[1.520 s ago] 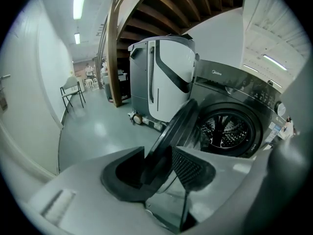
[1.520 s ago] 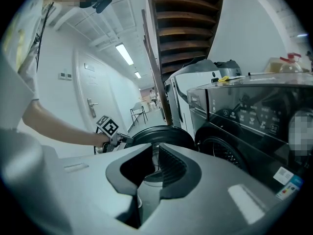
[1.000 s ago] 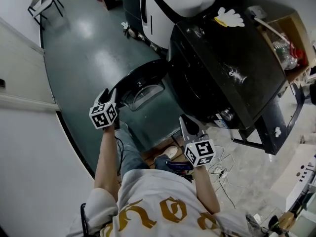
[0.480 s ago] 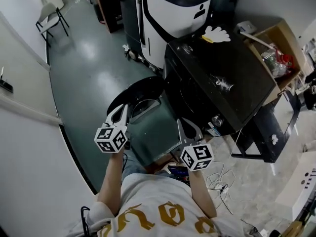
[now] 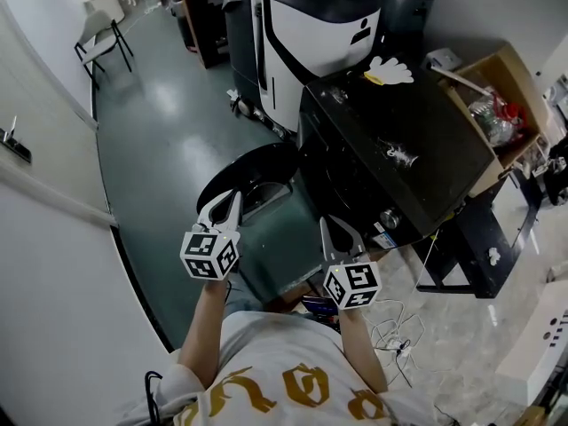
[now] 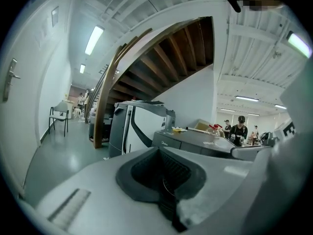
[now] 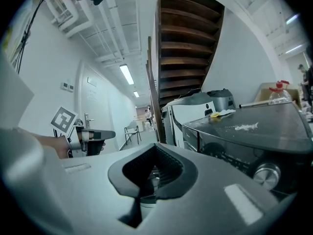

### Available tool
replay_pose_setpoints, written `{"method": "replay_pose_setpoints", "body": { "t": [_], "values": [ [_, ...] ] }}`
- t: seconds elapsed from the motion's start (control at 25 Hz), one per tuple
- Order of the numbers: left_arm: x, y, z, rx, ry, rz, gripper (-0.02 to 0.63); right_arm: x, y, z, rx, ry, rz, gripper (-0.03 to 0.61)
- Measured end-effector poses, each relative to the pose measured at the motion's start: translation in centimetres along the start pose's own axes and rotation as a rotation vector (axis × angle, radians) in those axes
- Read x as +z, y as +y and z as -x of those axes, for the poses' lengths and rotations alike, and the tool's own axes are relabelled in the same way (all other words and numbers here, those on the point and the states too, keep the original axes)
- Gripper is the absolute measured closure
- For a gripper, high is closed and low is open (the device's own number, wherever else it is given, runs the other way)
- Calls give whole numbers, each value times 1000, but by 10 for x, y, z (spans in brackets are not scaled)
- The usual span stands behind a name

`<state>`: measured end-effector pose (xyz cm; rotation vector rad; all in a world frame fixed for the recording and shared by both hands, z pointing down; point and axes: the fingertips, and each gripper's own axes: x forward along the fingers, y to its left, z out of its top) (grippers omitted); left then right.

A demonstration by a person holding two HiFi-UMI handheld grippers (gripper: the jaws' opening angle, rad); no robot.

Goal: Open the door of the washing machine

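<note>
Evidently the door (image 5: 253, 171) already stands swung out at the centre of the head view, left of the black washing machine (image 5: 404, 149) and just above your left gripper (image 5: 231, 201). Expect a stiff, hinged disc: a glossy hard plastic ring round a thick glass bowl, probably fairly heavy and slippery on its face. Should it need more swing, take it by the rim opposite the hinge. Your left gripper and right gripper (image 5: 332, 229) are both clenched on nothing, jaws pressed together, seemingly clear of the door.
</note>
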<state>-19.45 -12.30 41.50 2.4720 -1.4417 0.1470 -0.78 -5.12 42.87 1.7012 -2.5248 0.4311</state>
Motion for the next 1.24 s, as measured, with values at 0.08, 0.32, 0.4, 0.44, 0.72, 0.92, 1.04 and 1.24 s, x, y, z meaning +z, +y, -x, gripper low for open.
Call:
{"method": "replay_pose_setpoints", "body": {
  "t": [0.08, 0.32, 0.4, 0.44, 0.72, 0.92, 1.04, 1.24],
  "values": [
    [1, 0, 1, 1, -2, 1, 614, 0, -3, 2, -8, 0, -3, 571],
    [2, -2, 0, -18, -13, 16, 614, -2, -7, 3, -18, 8, 2, 571],
    [0, -3, -1, -20, -11, 16, 614, -5, -8, 3, -19, 14, 5, 571],
    [-1, -4, -1, -22, -8, 16, 614, -6, -8, 4, -19, 15, 3, 571],
    [-9, -2, -3, 7, 29, -31, 614, -6, -6, 4, -17, 16, 5, 571],
    [-8, -4, -6, -14, 21, -13, 614, -6, -8, 4, -24, 18, 5, 571],
    [-8, -4, -7, -16, 22, -11, 614, -7, -8, 4, -20, 20, 7, 571],
    [-12, -6, -12, -23, 30, -9, 614, -8, -11, 1, -20, 22, 12, 571]
  ]
}}
